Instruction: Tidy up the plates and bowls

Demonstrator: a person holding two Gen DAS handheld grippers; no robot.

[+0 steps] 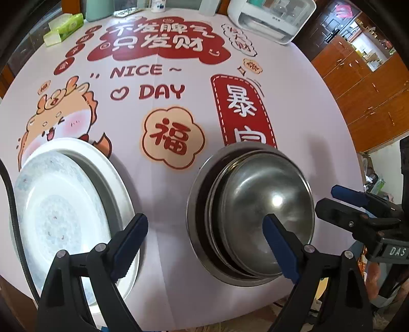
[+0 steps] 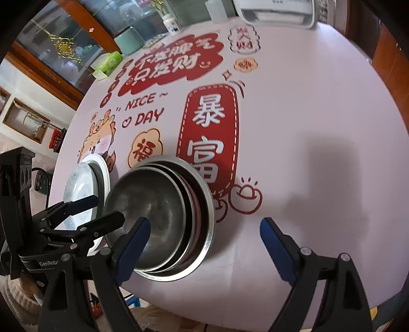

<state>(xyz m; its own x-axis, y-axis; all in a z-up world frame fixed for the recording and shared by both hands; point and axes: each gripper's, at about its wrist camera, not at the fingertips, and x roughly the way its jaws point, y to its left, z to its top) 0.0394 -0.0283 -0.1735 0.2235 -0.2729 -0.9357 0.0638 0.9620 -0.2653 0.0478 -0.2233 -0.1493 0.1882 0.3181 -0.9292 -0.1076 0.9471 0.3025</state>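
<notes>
Between the spread blue-padded fingers of the left gripper [image 1: 205, 238] lies bare tablecloth: its left finger hangs over the near rim of the stack of white plates with a pale blue pattern [image 1: 69, 204], its right finger over the nested stack of stainless steel bowls [image 1: 255, 209], and nothing is held. The right gripper [image 2: 205, 238] also stands wide open and empty; its left finger overlaps the near side of the steel bowls [image 2: 163, 219], while its right finger is over plain cloth well clear of them. Both stacks rest on the round table's pale pink printed tablecloth [image 1: 179, 199], plates to the left, bowls just to their right, apart from each other. The cloth reads "NICE ~ DAY" beside a heart, with red Chinese characters including 福 in a flower shape and 暴富 in a red dashed panel, and a cartoon dragon partly covered by the plates. From the left wrist, the right gripper [image 1: 345, 201] shows at the far right with "DAS" on its body; from the right wrist, the left gripper [image 2: 102, 206] shows at the left marked "GenRobo", cut off. A white countertop appliance [image 1: 271, 18] and a green tissue pack [image 1: 64, 28] sit at the table's far edge. Only the right wrist shows a glass-fronted cabinet; only the left wrist shows the wooden drawers.
</notes>
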